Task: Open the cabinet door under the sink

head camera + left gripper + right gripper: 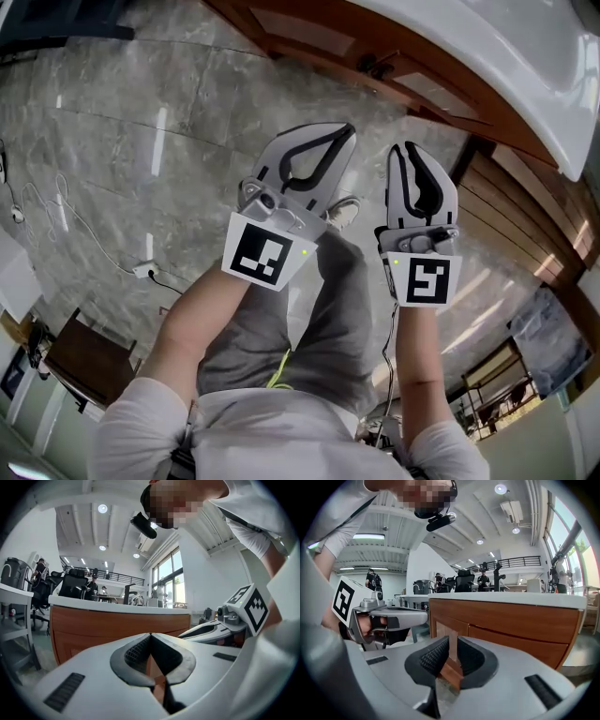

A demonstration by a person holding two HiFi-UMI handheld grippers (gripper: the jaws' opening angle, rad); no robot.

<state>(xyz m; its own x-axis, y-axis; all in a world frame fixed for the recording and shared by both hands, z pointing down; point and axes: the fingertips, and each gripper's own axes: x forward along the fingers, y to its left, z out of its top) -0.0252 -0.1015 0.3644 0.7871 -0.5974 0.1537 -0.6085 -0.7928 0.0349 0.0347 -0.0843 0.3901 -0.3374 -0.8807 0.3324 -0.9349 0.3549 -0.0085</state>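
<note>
while lined up on cabinet door, held short for approach: left gripper pressed together, empty; right gripper barely parted, empty.

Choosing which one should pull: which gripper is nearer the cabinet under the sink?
Right, though only slightly. The right gripper points at the cabinet, close to its front. The left gripper sits to its left, over open floor.

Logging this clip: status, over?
Left gripper shut, empty; right gripper slightly apart, empty. Cabinet door looks closed, untouched. Nothing in the way.
</note>
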